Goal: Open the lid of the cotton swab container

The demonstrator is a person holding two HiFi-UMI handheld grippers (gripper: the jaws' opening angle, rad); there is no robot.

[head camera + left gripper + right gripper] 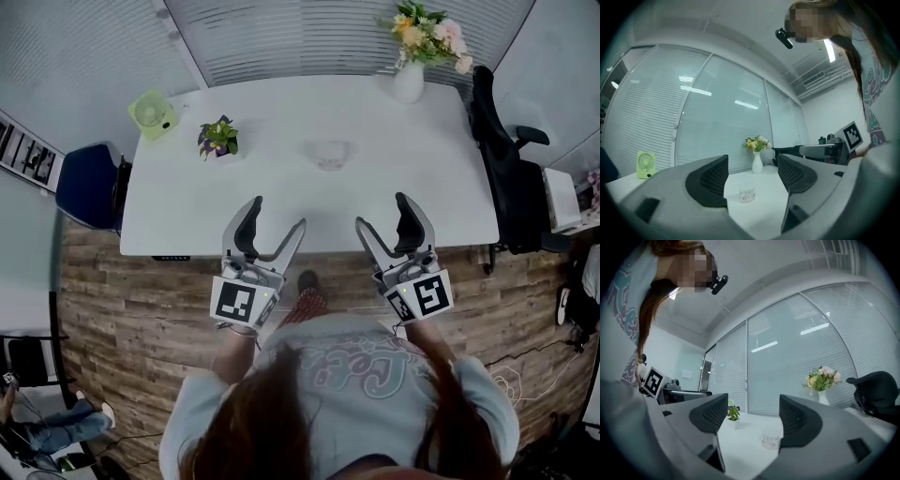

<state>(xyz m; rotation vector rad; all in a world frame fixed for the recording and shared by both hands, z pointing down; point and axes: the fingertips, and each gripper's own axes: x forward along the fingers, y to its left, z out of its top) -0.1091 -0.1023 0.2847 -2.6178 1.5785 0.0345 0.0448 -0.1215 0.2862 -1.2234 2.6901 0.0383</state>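
A white table fills the middle of the head view, with a black office chair at its right end and a blue chair at its left end, all on a wood-plank floor. The person stands at the near edge in a pale shirt with looping pink lettering across it, too distorted to read for certain. The left gripper and the right gripper are held side by side over that near edge. Each has its claw spread wide with nothing in it, and each carries a cube with a black-and-white square marker. A light green desk fan stands at the far left corner. A white vase at the far right holds a bunch of yellow, pink and white flowers. A small white pot holds a plant of green and purple leaves near the fan. The cotton swab container is the smallest thing, a small clear tub standing alone near the middle of the table, well apart from both grippers. In each gripper view it shows in the distance between the open jaws. It has a pale label with dark print too small to read, and its contents cannot be made out.
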